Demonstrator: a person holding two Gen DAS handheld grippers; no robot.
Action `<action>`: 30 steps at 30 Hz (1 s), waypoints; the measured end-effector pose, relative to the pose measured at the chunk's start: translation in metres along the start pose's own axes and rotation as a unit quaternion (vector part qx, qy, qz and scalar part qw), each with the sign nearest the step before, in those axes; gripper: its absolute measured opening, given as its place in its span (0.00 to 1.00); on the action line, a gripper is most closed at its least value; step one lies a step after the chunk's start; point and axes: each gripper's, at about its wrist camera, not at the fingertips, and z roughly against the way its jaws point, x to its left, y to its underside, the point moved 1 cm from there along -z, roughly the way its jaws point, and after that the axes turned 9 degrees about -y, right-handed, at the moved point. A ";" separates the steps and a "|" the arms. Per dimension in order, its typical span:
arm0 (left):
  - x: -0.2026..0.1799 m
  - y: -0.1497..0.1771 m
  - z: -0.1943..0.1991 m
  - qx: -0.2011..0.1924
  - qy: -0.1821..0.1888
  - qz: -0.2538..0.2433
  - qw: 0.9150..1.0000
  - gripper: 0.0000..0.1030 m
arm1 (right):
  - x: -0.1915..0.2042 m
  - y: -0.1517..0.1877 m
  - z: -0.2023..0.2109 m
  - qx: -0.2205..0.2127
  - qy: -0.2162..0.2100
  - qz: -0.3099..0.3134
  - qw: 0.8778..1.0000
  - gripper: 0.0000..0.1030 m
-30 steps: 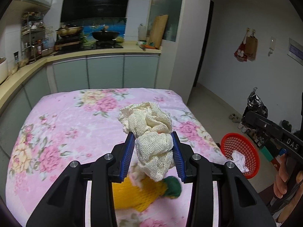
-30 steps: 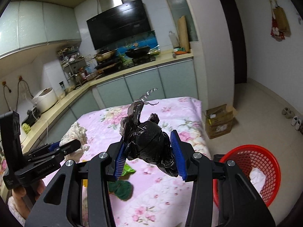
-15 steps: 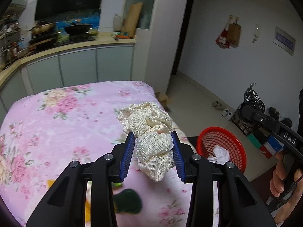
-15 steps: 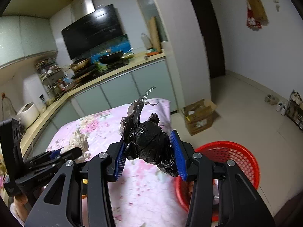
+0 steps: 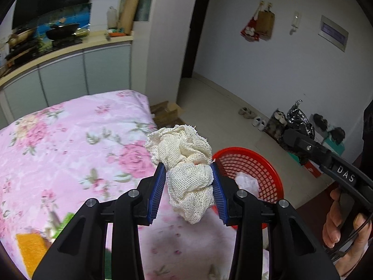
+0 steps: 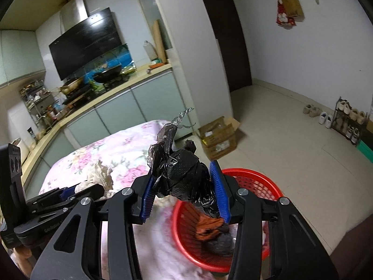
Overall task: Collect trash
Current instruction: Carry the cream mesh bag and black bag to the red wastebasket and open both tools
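My left gripper [image 5: 189, 189] is shut on a crumpled cream mesh cloth [image 5: 186, 161], held in the air over the right edge of the flowered table [image 5: 70, 140]. My right gripper [image 6: 185, 191] is shut on a wad of black plastic bag [image 6: 180, 175], hanging above the near rim of the red mesh basket [image 6: 256, 182]. The basket [image 5: 254, 170] stands on the floor beside the table and holds white paper [image 5: 247, 182] and an orange-and-dark scrap [image 6: 209, 229]. The left gripper with its cloth [image 6: 100, 175] shows at the left of the right wrist view.
Yellow and green items [image 5: 32, 247] lie on the table near its front. An open cardboard box [image 6: 219, 137] sits on the floor past the basket. Shoes and a rack [image 6: 347, 119] line the right wall. The kitchen counter [image 6: 105, 95] runs behind the table.
Both grippers have swung to the right, away from the table's middle and toward the red basket, each keeping its load. The basket now lies right under the right gripper.
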 end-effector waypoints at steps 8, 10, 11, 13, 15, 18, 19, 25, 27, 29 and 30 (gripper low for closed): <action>-0.036 0.005 -0.039 0.042 0.035 -0.021 0.998 0.37 | -0.031 0.007 -0.010 0.026 0.034 -0.033 0.999 0.42; -0.044 0.009 -0.051 0.056 0.041 -0.026 0.997 0.37 | -0.043 0.011 -0.015 0.039 0.037 -0.050 0.997 0.42; -0.048 0.011 -0.057 0.061 0.043 -0.029 0.997 0.37 | -0.047 0.013 -0.017 0.044 0.039 -0.056 0.997 0.42; -0.057 0.015 -0.065 0.070 0.047 -0.035 0.996 0.37 | -0.057 0.019 -0.024 0.057 0.044 -0.070 0.995 0.42; -0.064 0.019 -0.074 0.081 0.051 -0.039 0.995 0.37 | -0.066 0.025 -0.030 0.070 0.047 -0.087 0.993 0.43; -0.073 0.023 -0.087 0.096 0.060 -0.043 0.993 0.42 | -0.076 0.032 -0.039 0.087 0.046 -0.108 0.989 0.50; -0.076 0.025 -0.090 0.100 0.062 -0.045 0.992 0.47 | -0.079 0.035 -0.041 0.092 0.044 -0.116 0.988 0.52; -0.082 0.028 -0.093 0.094 0.070 -0.046 0.992 0.72 | -0.093 0.037 -0.038 0.092 0.033 -0.152 0.984 0.65; -0.081 0.027 -0.091 0.095 0.070 -0.044 0.992 0.75 | -0.093 0.037 -0.034 0.089 0.035 -0.148 0.984 0.65; -0.078 0.026 -0.088 0.092 0.068 -0.038 0.993 0.76 | -0.091 0.037 -0.030 0.084 0.038 -0.141 0.986 0.65; -0.076 0.026 -0.085 0.089 0.066 -0.037 0.993 0.77 | -0.091 0.036 -0.029 0.082 0.040 -0.138 0.986 0.65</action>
